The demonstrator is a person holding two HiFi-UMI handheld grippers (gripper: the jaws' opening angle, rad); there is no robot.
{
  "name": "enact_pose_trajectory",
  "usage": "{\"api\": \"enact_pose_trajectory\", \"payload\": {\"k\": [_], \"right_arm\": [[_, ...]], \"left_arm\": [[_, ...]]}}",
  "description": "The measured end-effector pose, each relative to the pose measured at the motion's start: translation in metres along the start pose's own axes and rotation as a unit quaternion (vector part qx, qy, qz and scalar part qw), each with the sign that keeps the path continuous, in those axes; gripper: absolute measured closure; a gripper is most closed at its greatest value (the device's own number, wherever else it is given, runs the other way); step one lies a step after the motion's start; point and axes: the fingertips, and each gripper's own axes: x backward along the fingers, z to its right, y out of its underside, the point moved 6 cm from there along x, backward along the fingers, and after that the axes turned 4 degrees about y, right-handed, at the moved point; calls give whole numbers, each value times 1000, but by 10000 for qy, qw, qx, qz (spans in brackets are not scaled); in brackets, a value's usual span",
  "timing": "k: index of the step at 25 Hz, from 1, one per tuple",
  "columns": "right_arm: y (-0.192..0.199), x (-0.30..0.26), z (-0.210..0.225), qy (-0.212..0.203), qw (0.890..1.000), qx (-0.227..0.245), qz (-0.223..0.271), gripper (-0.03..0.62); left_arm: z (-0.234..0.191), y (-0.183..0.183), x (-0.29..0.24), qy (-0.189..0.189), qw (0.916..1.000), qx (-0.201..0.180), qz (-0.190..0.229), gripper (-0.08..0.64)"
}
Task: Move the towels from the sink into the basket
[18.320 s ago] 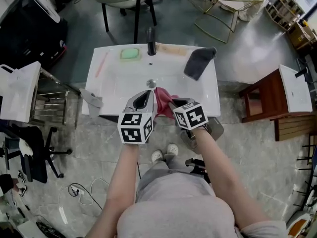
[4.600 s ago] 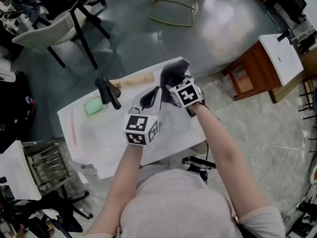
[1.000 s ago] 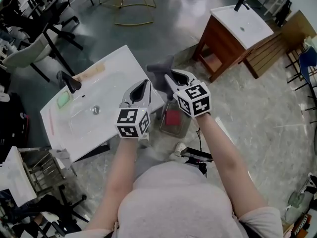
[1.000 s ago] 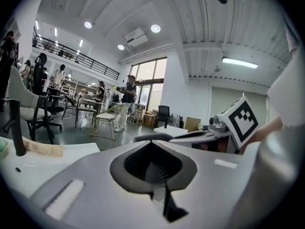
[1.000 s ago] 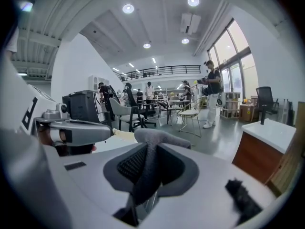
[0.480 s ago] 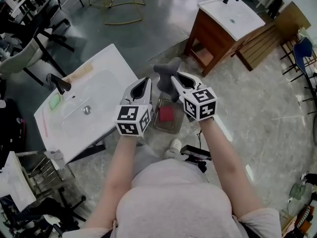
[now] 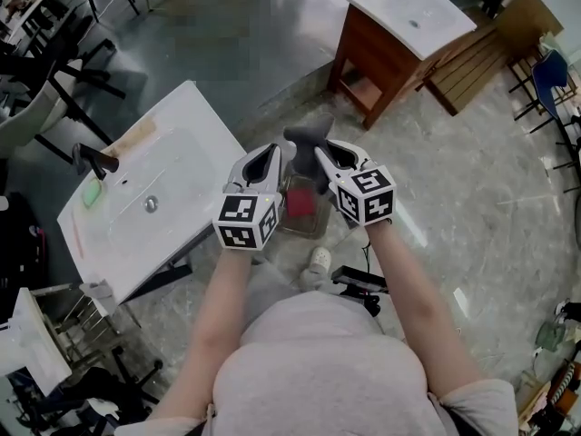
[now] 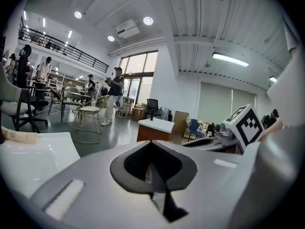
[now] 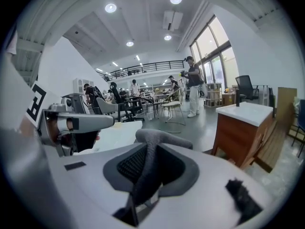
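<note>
My right gripper point(image 7: 320, 153) is shut on a dark grey towel point(image 7: 307, 137), which bunches out past the fingertips above the basket point(image 7: 310, 228). In the right gripper view the grey towel point(image 9: 151, 142) runs down between the jaws. The clear basket stands on the floor below both grippers, with a red towel point(image 7: 298, 203) inside. My left gripper point(image 7: 273, 153) hangs beside the right one, shut and holding nothing; its jaw tips meet in the left gripper view point(image 8: 151, 145). The white sink point(image 7: 195, 143) lies to the left with no towel in it.
A black faucet point(image 7: 93, 162) and a green soap point(image 7: 91, 192) sit on the sink. A brown wooden cabinet with a white top point(image 7: 404, 30) stands ahead to the right, wooden slats point(image 7: 472, 57) beside it. The person's shoe point(image 7: 317, 260) is near the basket.
Both grippers have swung away from the sink and sunk a little, carrying the grey towel over the basket. The sink has slid further left in the view.
</note>
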Motion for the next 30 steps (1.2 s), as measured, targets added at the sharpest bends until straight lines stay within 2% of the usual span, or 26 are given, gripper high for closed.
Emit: {"api": "enact_pose_trajectory", "payload": {"k": [15, 25, 30], "right_arm": [[84, -27, 13, -60, 9951, -111, -986, 515], [148, -55, 11, -113, 9832, -182, -1810, 515], [179, -64, 7, 59, 9770, -336, -2107, 515]], "left_arm": [[1, 45, -25, 120, 9983, 197, -532, 552], [-1, 70, -26, 228, 9959, 332, -806, 552], [3, 75, -27, 415, 9943, 288, -942, 551]]}}
